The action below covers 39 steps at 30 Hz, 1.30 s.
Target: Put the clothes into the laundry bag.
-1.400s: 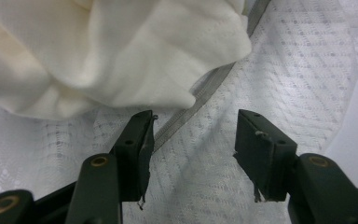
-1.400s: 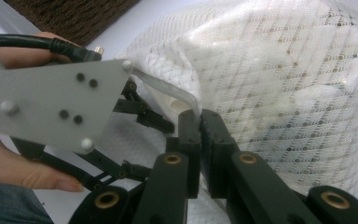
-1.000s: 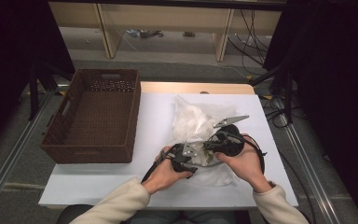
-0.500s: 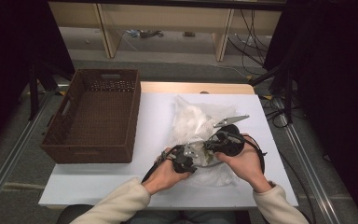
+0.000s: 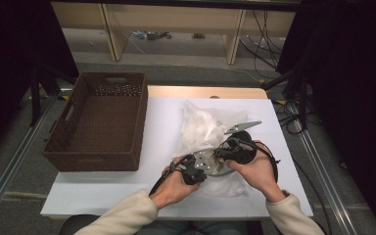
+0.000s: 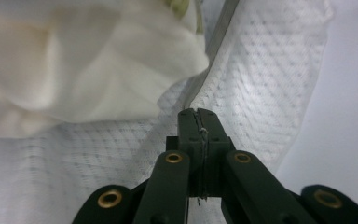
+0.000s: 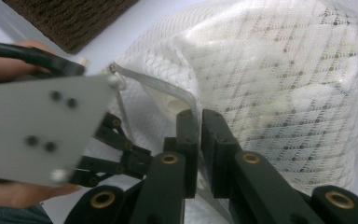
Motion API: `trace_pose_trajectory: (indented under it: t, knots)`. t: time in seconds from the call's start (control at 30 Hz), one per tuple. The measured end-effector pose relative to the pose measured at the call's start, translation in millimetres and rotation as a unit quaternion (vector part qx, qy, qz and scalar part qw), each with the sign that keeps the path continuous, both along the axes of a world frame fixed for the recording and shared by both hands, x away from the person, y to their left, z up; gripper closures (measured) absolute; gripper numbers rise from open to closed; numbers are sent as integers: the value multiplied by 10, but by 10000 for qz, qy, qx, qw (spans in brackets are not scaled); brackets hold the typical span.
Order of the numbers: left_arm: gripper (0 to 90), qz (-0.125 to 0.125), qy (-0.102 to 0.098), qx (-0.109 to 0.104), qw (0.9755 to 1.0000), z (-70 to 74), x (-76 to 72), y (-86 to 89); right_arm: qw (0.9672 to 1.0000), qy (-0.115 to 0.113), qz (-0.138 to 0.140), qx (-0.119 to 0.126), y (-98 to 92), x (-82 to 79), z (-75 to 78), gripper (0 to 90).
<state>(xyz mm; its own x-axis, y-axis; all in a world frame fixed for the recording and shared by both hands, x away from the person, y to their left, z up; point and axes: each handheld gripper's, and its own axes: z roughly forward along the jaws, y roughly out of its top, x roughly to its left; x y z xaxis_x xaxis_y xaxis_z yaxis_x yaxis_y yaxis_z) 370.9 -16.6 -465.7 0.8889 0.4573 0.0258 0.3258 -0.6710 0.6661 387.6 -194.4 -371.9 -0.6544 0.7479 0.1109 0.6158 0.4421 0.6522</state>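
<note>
A white mesh bag [image 5: 203, 129] stuffed with white cloth [image 6: 74, 60] lies on the white table [image 5: 161, 122]. Both grippers meet at its near edge. My left gripper [image 6: 199, 122] has just been closing; its jaws now press together on a pinch of the bag's mesh [image 6: 261, 93], beside the grey zip band [image 6: 219, 32]. My right gripper [image 7: 198, 122] is shut on that zip band [image 7: 158, 86] at the bag's mouth. The left gripper [image 5: 209, 169] and the right gripper [image 5: 221, 157] sit almost tip to tip in the high view.
A brown wicker basket [image 5: 93, 161] stands on the table's left half, with nothing visible inside; its corner [image 7: 70, 18] is seen in the right gripper view. The left gripper's grey plate [image 7: 42, 126] is close by on that side. Cables trail from both hands toward the near edge.
The left hand has edged slightly toward the bag's near edge. The right hand and the bag have stayed where they were.
</note>
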Motion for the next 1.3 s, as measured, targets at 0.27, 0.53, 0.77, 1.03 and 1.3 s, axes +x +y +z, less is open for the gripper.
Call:
trace_pose_trajectory:
  t: [0.27, 0.53, 0.77, 1.03, 1.3]
  knots:
    - [886, -90, -399, -374, 9985, 242, -231, 101, 9999, 107, 28, -70, 17, -32, -18, 866]
    - [885, -17, -582, -783, 9952, 395, -396, 241, 9969, 447, 408, -512, 25, -125, -191, 883]
    - [797, -9, -555, -802, 9952, 333, -361, 274, 9917, 816, 560, -821, 83, -100, -484, 893]
    - [606, 424, -862, -1095, 9893, 481, -283, 500, 9903, 837, 399, -1038, 34, 8, -615, 894]
    - [553, 1250, -835, -1085, 9827, 449, -134, 869, 9891, 788, 96, -1241, -90, 117, -625, 894]
